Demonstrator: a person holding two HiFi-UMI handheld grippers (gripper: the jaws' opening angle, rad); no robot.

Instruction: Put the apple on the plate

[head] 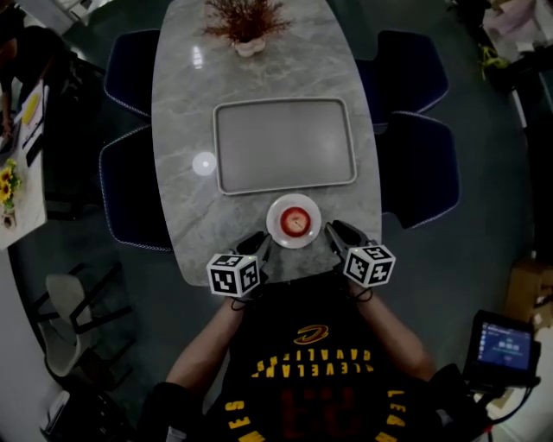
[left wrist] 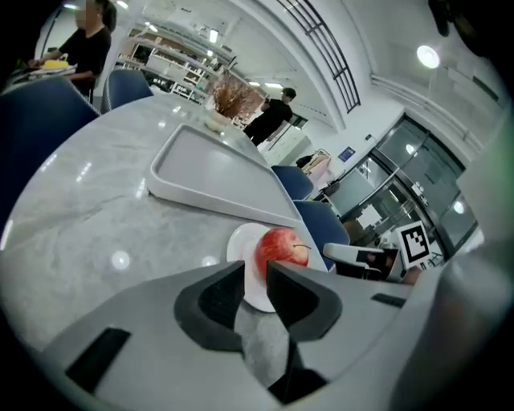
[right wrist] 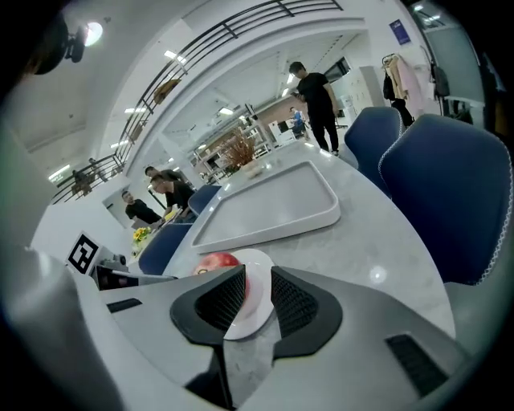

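A red apple (head: 296,222) sits on a small white plate (head: 276,233) near the front edge of the grey marble table (head: 181,173). My left gripper (head: 260,244) hovers just left of the plate and my right gripper (head: 335,233) just right of it, both pointing down at it. In the left gripper view the apple (left wrist: 281,247) and plate (left wrist: 240,241) lie just beyond the left gripper (left wrist: 254,273), whose jaws stand a narrow gap apart with nothing between them. In the right gripper view the right gripper (right wrist: 258,282) is likewise narrowly open and empty before the apple (right wrist: 215,262) and plate (right wrist: 259,295).
A large grey tray (head: 285,145) lies empty behind the plate. A potted dried plant (head: 246,24) stands at the table's far end. Dark blue chairs (head: 423,164) flank both sides. People (right wrist: 315,96) stand in the background.
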